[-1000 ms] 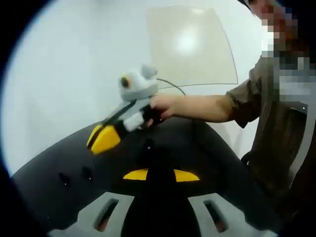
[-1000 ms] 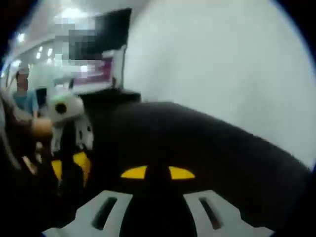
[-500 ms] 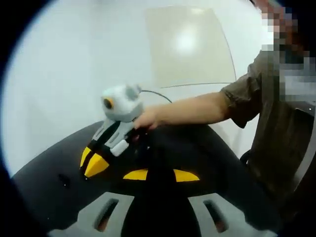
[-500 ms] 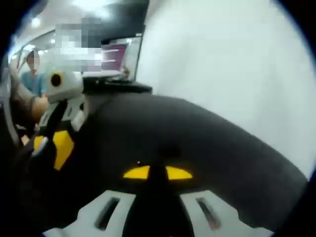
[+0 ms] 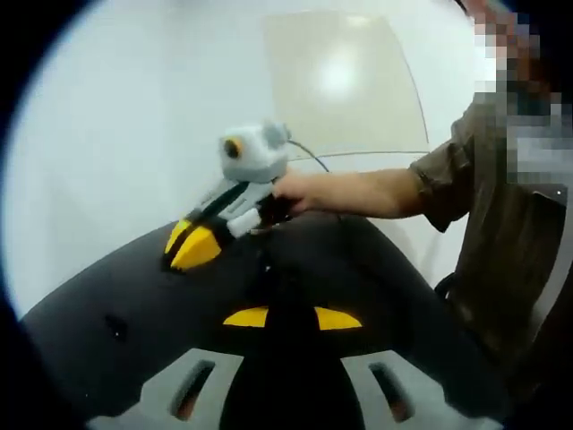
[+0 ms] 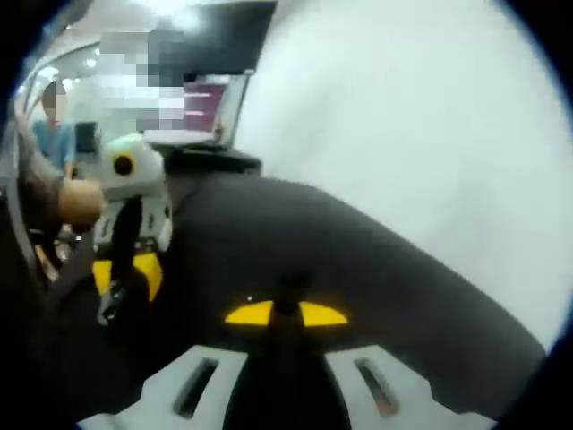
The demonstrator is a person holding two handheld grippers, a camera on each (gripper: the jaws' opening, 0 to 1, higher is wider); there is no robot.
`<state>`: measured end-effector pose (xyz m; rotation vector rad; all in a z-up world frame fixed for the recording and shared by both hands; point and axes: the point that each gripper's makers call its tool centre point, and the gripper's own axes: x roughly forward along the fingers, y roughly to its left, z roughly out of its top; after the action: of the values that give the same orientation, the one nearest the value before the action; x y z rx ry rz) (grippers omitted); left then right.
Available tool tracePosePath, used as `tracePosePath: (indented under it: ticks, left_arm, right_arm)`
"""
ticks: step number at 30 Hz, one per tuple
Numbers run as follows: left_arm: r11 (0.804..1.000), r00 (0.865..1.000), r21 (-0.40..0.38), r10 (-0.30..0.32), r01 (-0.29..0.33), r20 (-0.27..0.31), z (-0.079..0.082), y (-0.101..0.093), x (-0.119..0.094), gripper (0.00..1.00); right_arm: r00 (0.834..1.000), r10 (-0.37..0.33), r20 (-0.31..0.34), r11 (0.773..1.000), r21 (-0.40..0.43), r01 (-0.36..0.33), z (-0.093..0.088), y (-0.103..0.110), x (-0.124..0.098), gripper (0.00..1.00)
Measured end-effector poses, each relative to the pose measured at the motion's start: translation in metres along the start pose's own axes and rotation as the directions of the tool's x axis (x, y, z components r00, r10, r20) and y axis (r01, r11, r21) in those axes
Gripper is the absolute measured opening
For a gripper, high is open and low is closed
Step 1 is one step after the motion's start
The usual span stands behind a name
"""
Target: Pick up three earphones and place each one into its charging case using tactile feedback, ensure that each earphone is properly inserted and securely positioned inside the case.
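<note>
Black mat [image 5: 116, 296], on white table [image 5: 107, 134]; small dark items, perhaps earphones or cases, too small to tell: one [image 5: 115, 327] on the mat's left part, one [image 5: 266, 266] just beyond the left gripper [image 5: 291, 317], jaws together. Right gripper [image 5: 192, 248], seen in the left gripper view, tips low over the mat's far edge, whether apart or together cannot be told. Judgement: the left item lies between both grippers, neither clearly nearer; long axis unreadable.
</note>
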<state>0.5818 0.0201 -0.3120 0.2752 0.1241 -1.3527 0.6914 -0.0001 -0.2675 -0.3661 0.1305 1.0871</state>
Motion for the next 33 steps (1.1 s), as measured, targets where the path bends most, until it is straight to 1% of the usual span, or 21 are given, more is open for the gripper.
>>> tracePosePath:
  ticks: [2, 3, 5, 7, 8, 13, 14, 15, 16, 17, 18, 20, 22, 23, 24, 26, 27, 29, 31, 32, 33]
  left_arm:
    - [1.0, 1.0, 0.002, 0.003, -0.003, -0.002, 0.0, 0.0, -0.001, 0.14]
    - [1.0, 1.0, 0.003, 0.003, -0.003, -0.002, 0.0, 0.0, -0.001, 0.14]
    - [1.0, 1.0, 0.001, 0.005, -0.005, -0.003, -0.001, 0.0, -0.001, 0.14]
    - [1.0, 1.0, -0.005, 0.007, -0.007, -0.004, -0.001, 0.001, -0.002, 0.14]
    - [1.0, 1.0, -0.008, 0.008, -0.008, -0.004, -0.001, 0.001, -0.002, 0.14]
    - [1.0, 1.0, -0.011, 0.014, -0.014, -0.005, -0.001, 0.003, -0.003, 0.14]
    - [1.0, 1.0, -0.01, 0.015, -0.015, -0.005, -0.001, 0.003, -0.004, 0.14]
    - [1.0, 1.0, -0.009, 0.016, -0.016, -0.006, -0.002, 0.003, -0.004, 0.14]
    - [1.0, 1.0, -0.009, 0.017, -0.017, -0.006, -0.002, 0.003, -0.004, 0.14]
    - [1.0, 1.0, -0.008, 0.02, -0.02, -0.006, -0.002, 0.004, -0.004, 0.14]
    - [1.0, 1.0, -0.007, 0.021, -0.021, -0.007, -0.002, 0.004, -0.005, 0.14]
    - [1.0, 1.0, -0.008, 0.021, -0.021, -0.007, -0.002, 0.005, -0.005, 0.14]
    - [1.0, 1.0, -0.013, 0.019, -0.019, -0.007, -0.002, 0.005, -0.006, 0.14]
    - [1.0, 1.0, -0.018, 0.017, -0.017, -0.007, -0.002, 0.005, -0.006, 0.14]
    - [1.0, 1.0, -0.023, 0.016, -0.016, -0.007, -0.002, 0.006, -0.006, 0.14]
    - [1.0, 1.0, -0.026, 0.015, -0.015, -0.007, -0.002, 0.006, -0.006, 0.14]
    - [1.0, 1.0, -0.026, 0.015, -0.015, -0.008, -0.003, 0.006, -0.006, 0.14]
    - [1.0, 1.0, -0.027, 0.016, -0.016, -0.008, -0.003, 0.006, -0.006, 0.14]
    - [1.0, 1.0, -0.026, 0.017, -0.017, -0.008, -0.003, 0.007, -0.006, 0.14]
    - [1.0, 1.0, -0.026, 0.017, -0.017, -0.009, -0.003, 0.007, -0.006, 0.14]
    - [0.999, 1.0, -0.027, 0.017, -0.017, -0.009, -0.003, 0.007, -0.006, 0.14]
  right_arm:
    - [0.998, -0.04, 0.046, 0.998, 0.047, 0.038, 0.014, 0.002, -0.02, 0.12]
    - [0.995, -0.073, 0.069, 0.995, 0.065, 0.069, 0.022, 0.003, -0.03, 0.12]
    - [0.988, -0.114, 0.107, 0.993, 0.028, 0.112, 0.035, 0.015, -0.048, 0.12]
    - [0.98, -0.162, 0.116, 0.985, -0.047, 0.169, 0.043, 0.03, -0.063, 0.12]
    - [0.978, -0.18, 0.106, 0.98, -0.068, 0.188, 0.042, 0.036, -0.066, 0.12]
    - [0.976, -0.198, 0.093, 0.965, -0.155, 0.211, 0.038, 0.064, -0.067, 0.12]
    - [0.973, -0.211, 0.094, 0.958, -0.178, 0.225, 0.038, 0.068, -0.067, 0.12]
    - [0.966, -0.238, 0.101, 0.947, -0.198, 0.254, 0.037, 0.068, -0.066, 0.12]
    - [0.961, -0.259, 0.097, 0.93, -0.245, 0.275, 0.033, 0.072, -0.065, 0.12]
    - [0.954, -0.286, 0.092, 0.918, -0.26, 0.301, 0.03, 0.072, -0.064, 0.12]
    - [0.949, -0.301, 0.095, 0.904, -0.289, 0.315, 0.029, 0.074, -0.063, 0.12]
    - [0.942, -0.323, 0.087, 0.886, -0.324, 0.333, 0.026, 0.078, -0.061, 0.12]
    - [0.934, -0.345, 0.093, 0.852, -0.388, 0.353, 0.027, 0.084, -0.059, 0.12]
    - [0.933, -0.349, 0.083, 0.838, -0.417, 0.351, 0.024, 0.087, -0.057, 0.12]
    - [0.924, -0.375, 0.077, 0.805, -0.467, 0.366, 0.022, 0.089, -0.055, 0.12]
    - [0.91, -0.408, 0.072, 0.749, -0.545, 0.378, 0.019, 0.09, -0.052, 0.12]
    - [0.9, -0.431, 0.07, 0.715, -0.581, 0.388, 0.018, 0.09, -0.051, 0.12]
    - [0.885, -0.458, 0.08, 0.636, -0.667, 0.389, 0.019, 0.091, -0.05, 0.12]
    - [0.885, -0.462, 0.053, 0.589, -0.728, 0.351, 0.014, 0.094, -0.046, 0.12]
    - [0.884, -0.465, 0.038, 0.569, -0.752, 0.332, 0.011, 0.096, -0.044, 0.12]
    - [0.882, -0.47, 0.04, 0.546, -0.772, 0.326, 0.01, 0.097, -0.043, 0.12]
